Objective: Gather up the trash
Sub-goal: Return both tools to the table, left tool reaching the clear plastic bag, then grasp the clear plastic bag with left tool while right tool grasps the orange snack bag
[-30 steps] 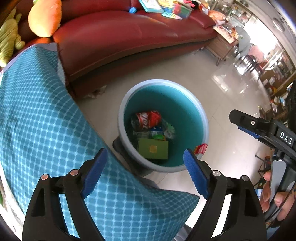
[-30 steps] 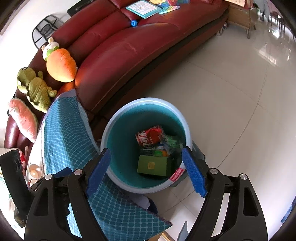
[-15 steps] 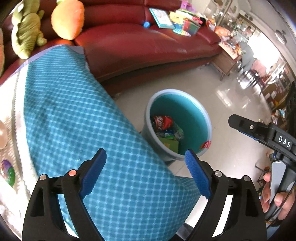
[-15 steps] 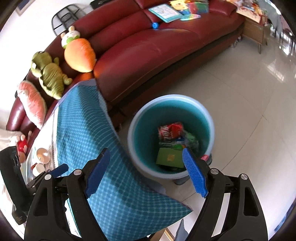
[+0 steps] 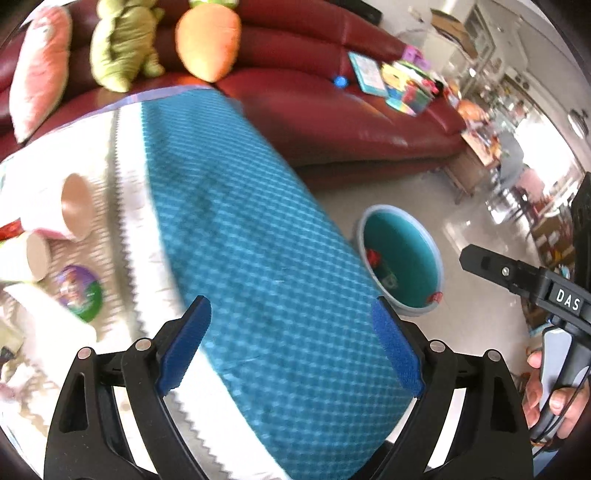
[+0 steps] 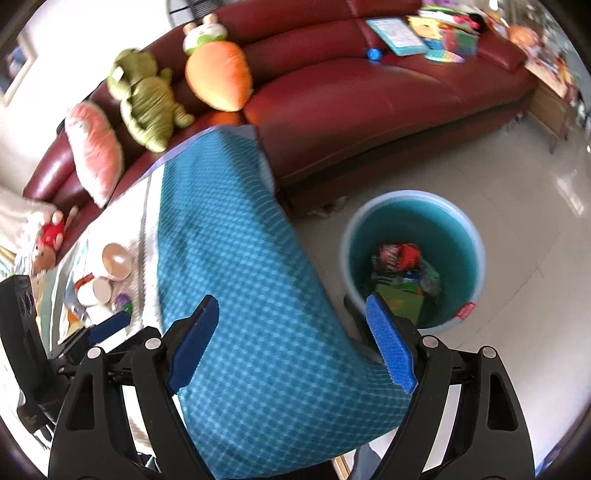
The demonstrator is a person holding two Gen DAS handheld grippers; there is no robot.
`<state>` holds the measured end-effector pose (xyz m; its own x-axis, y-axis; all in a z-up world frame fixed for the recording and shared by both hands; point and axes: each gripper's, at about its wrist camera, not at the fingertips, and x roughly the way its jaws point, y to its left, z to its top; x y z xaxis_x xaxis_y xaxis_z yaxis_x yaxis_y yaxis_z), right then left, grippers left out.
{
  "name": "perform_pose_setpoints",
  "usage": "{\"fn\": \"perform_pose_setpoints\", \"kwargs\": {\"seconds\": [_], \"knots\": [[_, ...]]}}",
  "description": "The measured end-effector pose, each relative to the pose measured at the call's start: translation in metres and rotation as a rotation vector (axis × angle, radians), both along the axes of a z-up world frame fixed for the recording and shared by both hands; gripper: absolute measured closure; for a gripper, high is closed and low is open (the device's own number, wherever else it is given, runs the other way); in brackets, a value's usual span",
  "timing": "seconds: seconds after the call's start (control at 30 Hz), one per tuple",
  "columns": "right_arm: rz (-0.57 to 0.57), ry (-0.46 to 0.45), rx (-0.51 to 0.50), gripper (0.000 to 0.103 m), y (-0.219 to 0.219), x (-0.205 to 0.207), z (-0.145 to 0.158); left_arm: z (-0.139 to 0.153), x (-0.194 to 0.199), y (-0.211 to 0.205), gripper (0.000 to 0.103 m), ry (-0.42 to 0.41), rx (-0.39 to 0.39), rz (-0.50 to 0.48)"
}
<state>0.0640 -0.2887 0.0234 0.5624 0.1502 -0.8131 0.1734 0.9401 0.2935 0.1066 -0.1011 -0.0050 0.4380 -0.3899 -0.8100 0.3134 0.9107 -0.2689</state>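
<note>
A teal bin (image 6: pixel 412 254) stands on the floor beside the table and holds a red crushed can (image 6: pixel 400 254), a green box (image 6: pixel 399 304) and other wrappers. It also shows in the left wrist view (image 5: pixel 400 258). Paper cups (image 5: pixel 75 210) and a purple-green lid (image 5: pixel 79 290) lie on the table at the left. The cups also show in the right wrist view (image 6: pixel 107 273). My left gripper (image 5: pixel 290 347) is open and empty over the blue tablecloth (image 5: pixel 266 266). My right gripper (image 6: pixel 291 341) is open and empty above the table edge (image 6: pixel 258 314).
A red sofa (image 6: pixel 369 99) runs behind the table with plush toys (image 6: pixel 147 99) and books (image 6: pixel 424 33) on it. Pale tiled floor (image 6: pixel 517 206) surrounds the bin. The right gripper's body (image 5: pixel 535 284) shows at the left view's right edge.
Both grippers have pulled back and swung left from over the bin. The bin now sits farther right, and the table with the cups has come into view.
</note>
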Motion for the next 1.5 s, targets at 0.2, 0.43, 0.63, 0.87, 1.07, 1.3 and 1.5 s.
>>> {"fn": "perform_pose_setpoints", "kwargs": {"seconds": [0.2, 0.43, 0.63, 0.87, 1.07, 1.3, 1.5], "knots": [[0.101, 0.009, -0.039, 0.025, 0.058, 0.014, 0.009, 0.006, -0.001, 0.069, 0.014, -0.019, 0.004, 0.103], [0.259, 0.032, -0.126, 0.025, 0.133, 0.04, 0.014, 0.008, 0.003, 0.153, 0.014, -0.022, -0.002, 0.243], [0.397, 0.051, -0.199, 0.025, 0.19, 0.061, 0.013, 0.005, 0.007, 0.216, 0.014, -0.011, 0.034, 0.338], [0.528, 0.085, -0.207, 0.025, 0.249, 0.067, -0.002, 0.0, -0.021, 0.278, 0.014, -0.005, 0.129, 0.381], [0.583, 0.113, -0.2, 0.025, 0.278, 0.069, -0.018, -0.022, -0.052, 0.304, 0.014, 0.038, 0.184, 0.369], [0.627, 0.147, -0.199, 0.025, 0.307, 0.063, -0.036, -0.051, -0.069, 0.31, 0.022, 0.081, 0.167, 0.365], [0.643, 0.168, -0.199, 0.025, 0.319, 0.055, -0.047, -0.064, -0.076, 0.313, 0.067, 0.093, 0.134, 0.354]]}}
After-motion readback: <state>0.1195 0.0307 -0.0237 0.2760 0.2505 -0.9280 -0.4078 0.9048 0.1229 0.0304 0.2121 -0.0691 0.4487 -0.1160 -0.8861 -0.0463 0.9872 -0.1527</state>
